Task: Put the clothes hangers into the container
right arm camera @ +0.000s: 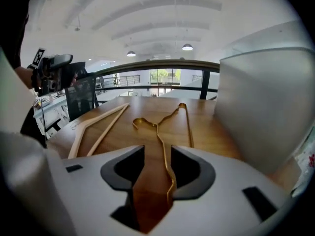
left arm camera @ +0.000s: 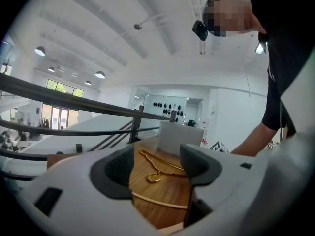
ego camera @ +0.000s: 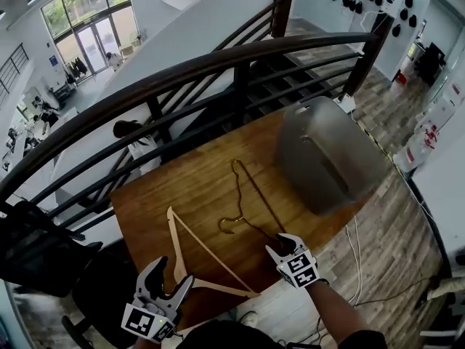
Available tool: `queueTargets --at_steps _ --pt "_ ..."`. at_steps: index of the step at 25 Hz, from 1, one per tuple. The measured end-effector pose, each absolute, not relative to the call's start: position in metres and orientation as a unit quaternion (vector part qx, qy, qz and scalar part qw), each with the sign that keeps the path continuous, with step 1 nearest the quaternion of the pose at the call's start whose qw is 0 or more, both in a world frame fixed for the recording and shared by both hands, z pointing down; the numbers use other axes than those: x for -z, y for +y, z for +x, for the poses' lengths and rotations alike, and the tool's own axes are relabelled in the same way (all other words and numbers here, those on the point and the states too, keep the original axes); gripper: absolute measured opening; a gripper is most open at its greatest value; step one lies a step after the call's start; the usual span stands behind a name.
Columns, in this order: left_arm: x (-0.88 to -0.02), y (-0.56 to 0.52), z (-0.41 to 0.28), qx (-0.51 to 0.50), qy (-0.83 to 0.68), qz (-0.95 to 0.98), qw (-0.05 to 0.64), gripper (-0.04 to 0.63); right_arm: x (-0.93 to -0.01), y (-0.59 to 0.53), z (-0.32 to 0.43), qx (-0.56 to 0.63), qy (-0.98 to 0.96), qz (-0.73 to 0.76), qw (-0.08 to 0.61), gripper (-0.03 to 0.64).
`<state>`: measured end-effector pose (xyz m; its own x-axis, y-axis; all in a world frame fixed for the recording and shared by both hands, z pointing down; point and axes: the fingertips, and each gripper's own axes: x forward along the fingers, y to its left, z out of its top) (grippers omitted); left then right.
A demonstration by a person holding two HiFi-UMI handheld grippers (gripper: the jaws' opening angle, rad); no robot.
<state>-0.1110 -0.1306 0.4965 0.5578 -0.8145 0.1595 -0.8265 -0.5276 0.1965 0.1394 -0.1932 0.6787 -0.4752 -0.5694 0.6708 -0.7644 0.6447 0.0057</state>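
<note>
Right gripper (right arm camera: 157, 167) is straddling the gold wire hanger (right arm camera: 162, 141) at the table's (right arm camera: 204, 136) near edge, jaws partly apart, not pinching; left gripper (left arm camera: 156, 167) is hovering open, empty; next: closing, then lifting toward the grey container (right arm camera: 266, 107) at the far right corner.

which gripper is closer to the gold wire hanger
Right. The right gripper has its open jaws astride the gold wire hanger; the left gripper is farther off, by the wooden hanger.

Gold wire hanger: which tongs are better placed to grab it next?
Right. The right tongs stand open with an arm of the thin gold wire hanger running between their jaws. The left tongs, also open, sit by the pale wooden hanger.
</note>
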Motion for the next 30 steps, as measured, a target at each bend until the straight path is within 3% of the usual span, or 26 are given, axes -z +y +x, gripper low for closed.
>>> queueTargets --at_steps 10,19,24,30 --pt "-0.512 -0.135 -0.127 -0.026 -0.475 0.866 0.151 0.288 -0.714 -0.212 0.140 -0.164 -0.823 0.384 0.384 0.150" --pt "-0.517 -0.138 -0.134 -0.021 -0.479 0.862 0.164 0.287 -0.724 -0.209 0.138 -0.165 -0.812 0.374 0.418 0.083" --pt "-0.519 -0.141 -0.136 -0.016 -0.479 0.862 0.167 0.287 -0.726 -0.201 0.124 -0.137 -0.808 0.335 0.465 0.011" --pt "-0.521 -0.133 -0.132 -0.015 -0.470 0.866 0.168 0.287 -0.716 -0.193 0.117 -0.133 -0.808 0.353 0.452 0.009"
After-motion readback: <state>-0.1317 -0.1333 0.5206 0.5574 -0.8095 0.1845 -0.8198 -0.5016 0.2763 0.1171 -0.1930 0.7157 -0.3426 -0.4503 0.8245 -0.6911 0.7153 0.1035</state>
